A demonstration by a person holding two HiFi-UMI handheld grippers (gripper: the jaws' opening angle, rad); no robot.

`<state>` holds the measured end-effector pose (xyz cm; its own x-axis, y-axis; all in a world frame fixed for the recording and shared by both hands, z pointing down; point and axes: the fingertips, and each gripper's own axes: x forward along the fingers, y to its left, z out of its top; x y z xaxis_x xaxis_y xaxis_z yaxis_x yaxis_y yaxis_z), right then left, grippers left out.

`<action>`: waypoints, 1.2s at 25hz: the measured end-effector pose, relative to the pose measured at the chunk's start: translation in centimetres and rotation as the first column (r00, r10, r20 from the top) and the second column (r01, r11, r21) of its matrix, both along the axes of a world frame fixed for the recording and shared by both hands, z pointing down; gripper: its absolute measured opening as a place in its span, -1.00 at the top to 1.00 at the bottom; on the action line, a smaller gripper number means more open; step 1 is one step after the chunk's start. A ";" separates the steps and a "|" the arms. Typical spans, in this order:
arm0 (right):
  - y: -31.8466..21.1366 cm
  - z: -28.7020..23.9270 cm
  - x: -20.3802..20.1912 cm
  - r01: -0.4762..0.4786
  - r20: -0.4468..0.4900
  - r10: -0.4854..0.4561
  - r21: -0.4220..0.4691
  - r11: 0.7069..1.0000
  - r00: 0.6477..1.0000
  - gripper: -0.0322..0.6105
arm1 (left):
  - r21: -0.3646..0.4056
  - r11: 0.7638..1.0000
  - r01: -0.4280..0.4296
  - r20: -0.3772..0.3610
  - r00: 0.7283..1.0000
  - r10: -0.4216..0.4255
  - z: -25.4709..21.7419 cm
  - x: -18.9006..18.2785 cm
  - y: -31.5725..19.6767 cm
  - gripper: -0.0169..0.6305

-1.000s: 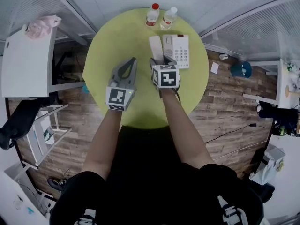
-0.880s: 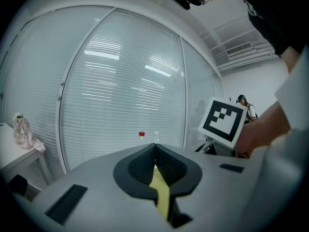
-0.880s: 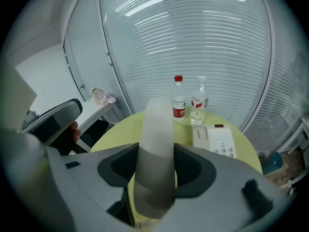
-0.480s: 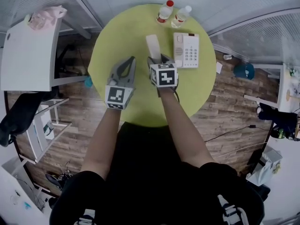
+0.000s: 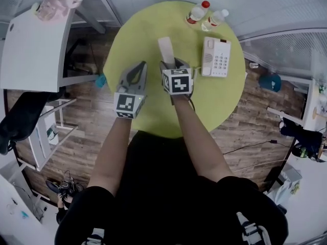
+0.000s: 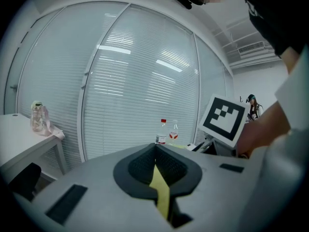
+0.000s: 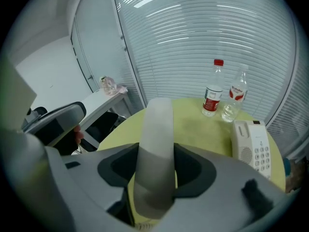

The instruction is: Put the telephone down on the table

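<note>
My right gripper is shut on the white telephone handset, which sticks out past the jaws over the round yellow-green table. In the right gripper view the handset fills the space between the jaws of my right gripper. The white phone base with its keypad lies on the table to the right, apart from the handset; it appears again as the phone base. My left gripper hovers left of the right one, shut and holding nothing. In its own view the left gripper shows only a thin slit.
Two plastic bottles stand at the table's far edge, seen again as bottles. A white desk with a pink item is at the left. Wooden floor surrounds the table.
The handset in my right gripper now lies further left of the phone base than a second ago. The head view has shifted, so the table and base sit more to the right.
</note>
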<state>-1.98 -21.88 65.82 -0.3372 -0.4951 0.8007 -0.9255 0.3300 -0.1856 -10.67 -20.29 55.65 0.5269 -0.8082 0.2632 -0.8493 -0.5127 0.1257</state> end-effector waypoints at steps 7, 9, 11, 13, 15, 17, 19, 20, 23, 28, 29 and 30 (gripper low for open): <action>-0.5 2.5 -3.2 0.037 -0.015 -0.037 -0.024 0.999 0.999 0.21 | -0.033 0.998 0.045 -0.005 0.999 -0.046 2.3 -3.2 -0.4 0.91; -0.6 3.3 -3.8 0.042 -0.023 -0.043 -0.028 0.999 0.999 0.21 | -0.046 0.997 0.057 -0.006 0.998 -0.057 3.1 -4.0 -0.5 0.91; -0.6 4.1 -4.6 0.050 -0.028 -0.051 -0.039 0.998 0.998 0.21 | -0.057 0.996 0.067 -0.007 0.998 -0.067 3.8 -4.7 -0.5 0.91; -0.6 5.0 -5.3 0.057 -0.027 -0.058 -0.054 0.997 0.998 0.21 | -0.073 0.995 0.075 -0.007 0.997 -0.076 4.5 -5.3 -0.5 0.91; -0.5 5.8 -6.2 0.064 -0.024 -0.066 -0.069 0.996 0.998 0.21 | -0.102 0.991 0.081 -0.001 0.997 -0.081 5.3 -5.8 -0.3 0.91; -0.3 6.6 -7.0 0.074 -0.024 -0.076 -0.082 0.994 0.997 0.21 | -0.115 0.990 0.086 -0.001 0.996 -0.087 6.0 -6.1 -0.3 0.91; -0.1 7.4 -7.7 0.081 -0.023 -0.084 -0.094 0.992 0.996 0.21 | -0.114 0.989 0.091 -0.006 0.996 -0.092 6.4 -6.4 -0.3 0.91; 0.0 7.7 -8.0 0.084 -0.020 -0.087 -0.099 0.992 0.996 0.21 | -0.115 0.989 0.092 -0.008 0.996 -0.094 6.6 -6.5 -0.3 0.91; 0.2 8.8 -8.8 0.093 -0.016 -0.095 -0.113 0.989 0.995 0.21 | -0.133 0.987 0.095 -0.005 0.995 -0.096 7.4 -7.1 0.0 0.91; 0.7 10.7 -9.6 0.105 -0.028 -0.110 -0.136 0.985 0.994 0.21 | -0.162 0.980 0.115 0.002 0.993 -0.116 8.6 -8.4 0.4 0.91; 0.7 10.9 -9.8 0.108 -0.032 -0.114 -0.138 0.984 0.993 0.21 | -0.165 0.979 0.118 0.004 0.993 -0.119 8.8 -8.7 0.4 0.91; 0.7 11.1 -10.0 0.111 -0.035 -0.116 -0.139 0.984 0.993 0.21 | -0.166 0.979 0.122 0.004 0.992 -0.123 8.9 -9.0 0.4 0.91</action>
<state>-11.93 -21.19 76.88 -0.3486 -0.3408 0.8731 -0.8916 0.4078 -0.1968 -19.66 -19.90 64.56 0.4283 -0.8125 0.3955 -0.9034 -0.3761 0.2057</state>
